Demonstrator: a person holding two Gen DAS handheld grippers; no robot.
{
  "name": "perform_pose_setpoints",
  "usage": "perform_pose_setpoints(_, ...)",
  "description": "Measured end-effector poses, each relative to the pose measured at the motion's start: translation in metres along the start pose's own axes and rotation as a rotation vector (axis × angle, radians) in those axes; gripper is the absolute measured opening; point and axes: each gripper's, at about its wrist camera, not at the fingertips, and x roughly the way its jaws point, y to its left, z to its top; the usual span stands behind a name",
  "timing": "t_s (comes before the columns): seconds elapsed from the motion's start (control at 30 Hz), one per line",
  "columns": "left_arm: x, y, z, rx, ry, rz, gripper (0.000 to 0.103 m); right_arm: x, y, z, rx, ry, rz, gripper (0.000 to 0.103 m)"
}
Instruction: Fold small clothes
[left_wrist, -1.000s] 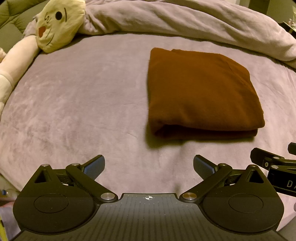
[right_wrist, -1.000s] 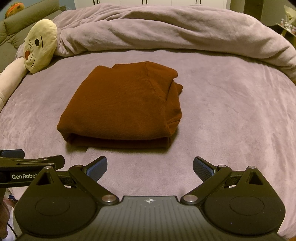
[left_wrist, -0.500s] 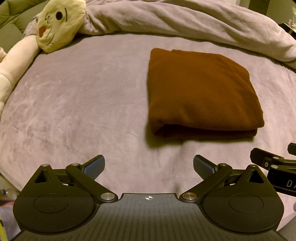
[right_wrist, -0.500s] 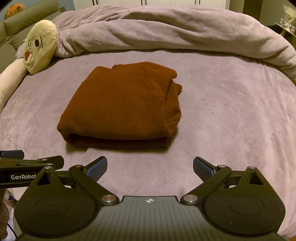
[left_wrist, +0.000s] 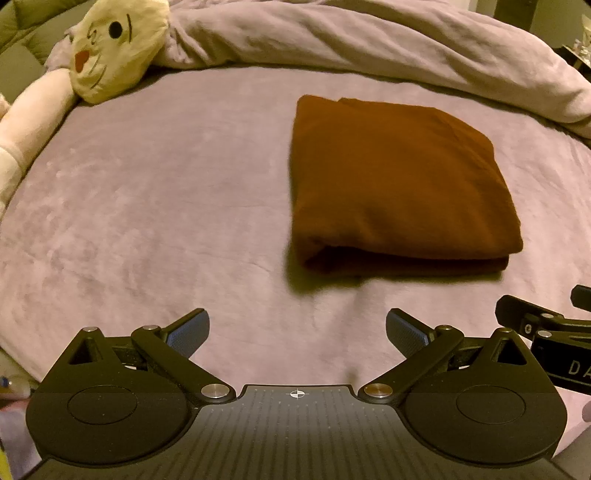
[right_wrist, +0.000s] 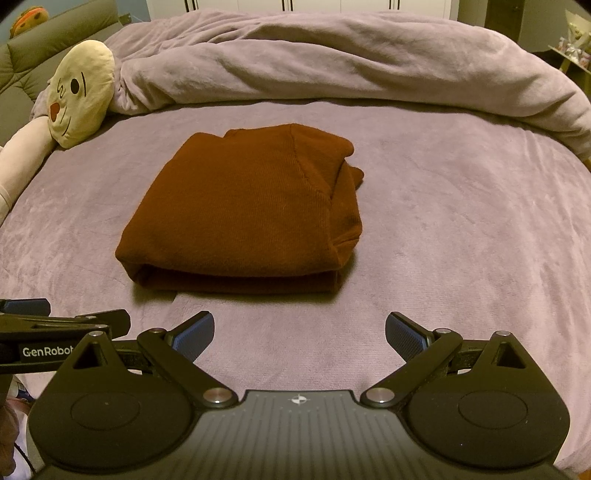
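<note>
Both grippers, left (left_wrist: 297, 332) and right (right_wrist: 300, 334), hang with jaws spread wide and empty at the near edge of the wide mauve plush bedspread (right_wrist: 443, 229), which gives you open room on every side except the far edge, where the bunched mauve duvet (right_wrist: 332, 55) lies, and the far left, where the cream plush face pillow (right_wrist: 79, 96) rests. Your rust-brown knit garment (right_wrist: 243, 210) lies mid-bed, folded into a thick soft pad, apart from both tools. Judged light, limp and non-slippery; pinch all layers at the near fold's corners or the stack may splay.
</note>
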Motion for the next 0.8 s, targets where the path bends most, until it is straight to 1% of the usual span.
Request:
perform_pose_setpoints(0.1,0.0005,0.0017,-0.0001,-0.019,0.007,-0.015,0.103,-0.0001,-0.0003,0.0,0.001,0.0,0.0,0.099)
perform_pose_setpoints(0.23,-0.0007,0.0041,-0.0011,-0.03,-0.005,-0.032,0.103,-0.0017,-0.0002,-0.0004,0.004,0.001,-0.002,0.099)
perform_pose_setpoints(0.47,-0.0014,-0.0043,-0.0032,0.016,-0.017,0.01,0.103,-0.0019,-0.0015,-0.0006,0.008,0.001,-0.004,0.099)
perform_pose_setpoints(0.8,-0.0007,-0.0049,-0.0028,0.029,-0.014,0.02,0.103,-0.003,-0.0019,-0.0015,0.005,-0.007,-0.016,0.099)
